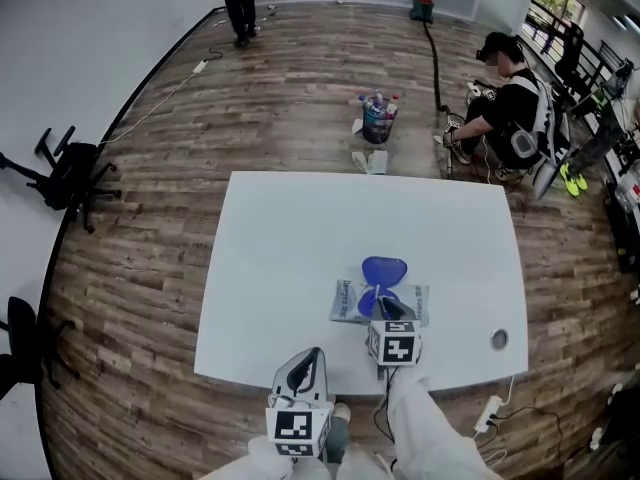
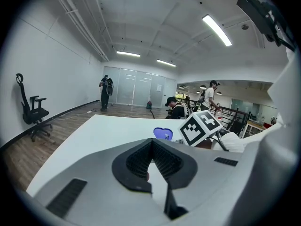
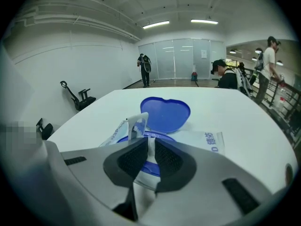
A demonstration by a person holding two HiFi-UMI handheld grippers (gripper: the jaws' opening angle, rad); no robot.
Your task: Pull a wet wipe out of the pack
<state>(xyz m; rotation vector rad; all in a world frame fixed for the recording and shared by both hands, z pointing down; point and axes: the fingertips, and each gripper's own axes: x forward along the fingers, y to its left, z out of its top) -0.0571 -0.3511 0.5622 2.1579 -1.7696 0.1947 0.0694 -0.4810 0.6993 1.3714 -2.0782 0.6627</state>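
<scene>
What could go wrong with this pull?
1. The left hand-held gripper hovers at the white table edge, not on the flat pale plastic wipe pack, so the pack may lift with the pull.
2. The right hand-held gripper pinches only a narrow strip of white wet wipe; it could slip or tear.

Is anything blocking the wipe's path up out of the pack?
Nothing visible does. The blue lid lies flipped open beyond the opening, and the right hand-held gripper is shut on the wet wipe above the pack.
</scene>
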